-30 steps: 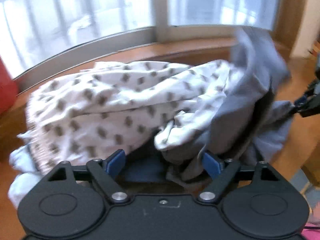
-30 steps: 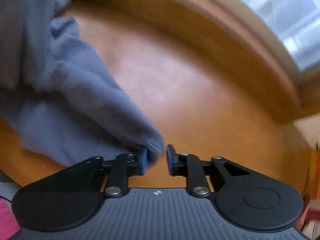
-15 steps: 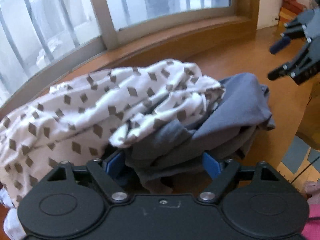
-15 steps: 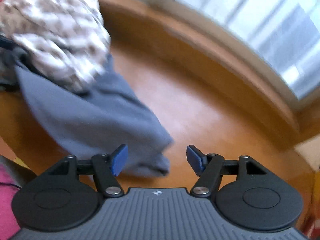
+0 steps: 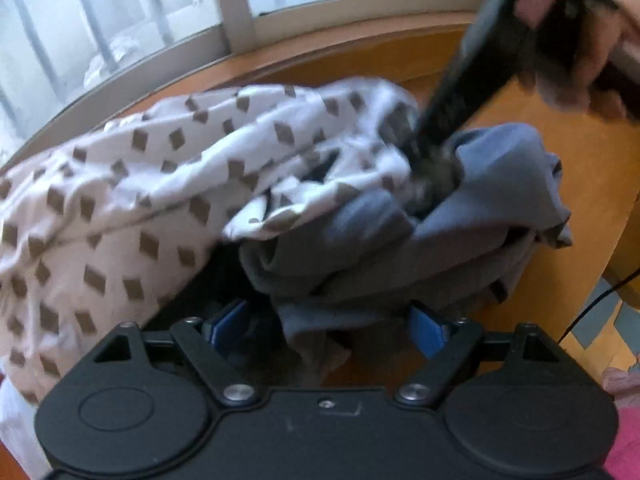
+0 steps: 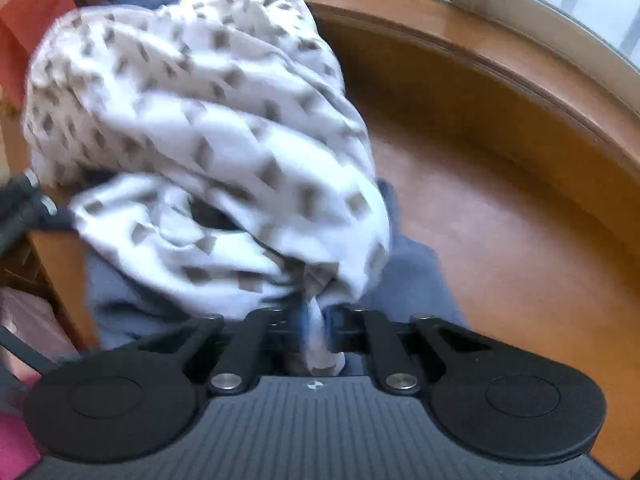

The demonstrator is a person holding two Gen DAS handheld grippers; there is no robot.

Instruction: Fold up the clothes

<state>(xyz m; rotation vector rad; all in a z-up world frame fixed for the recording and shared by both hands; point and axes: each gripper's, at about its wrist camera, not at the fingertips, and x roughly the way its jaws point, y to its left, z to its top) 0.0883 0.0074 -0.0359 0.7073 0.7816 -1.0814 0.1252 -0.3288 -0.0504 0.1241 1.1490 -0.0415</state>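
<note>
Jaws of the right gripper are pinched together on a fold of the white diamond-print garment, a tongue of pale cloth sticking out between the pads toward the camera. The left gripper stands wide apart, its two blue pads on either side of a hanging edge of the grey garment without squeezing it.

Two garments are in the heap. In the left wrist view the diamond-print piece lies draped across the left and top of the pile, and the grey one bulges out beneath it to the right. In the right wrist view the print piece fills most of the frame and the grey cloth shows only as strips below and beside it. Both rest on one wooden table with a raised rim, next to a window.

The right gripper's body dips into the pile from the upper right in the left view, its tips buried in cloth; the hand holding it is blurred and cut off by the frame. Motion blur softens the print pattern in both views.
</note>
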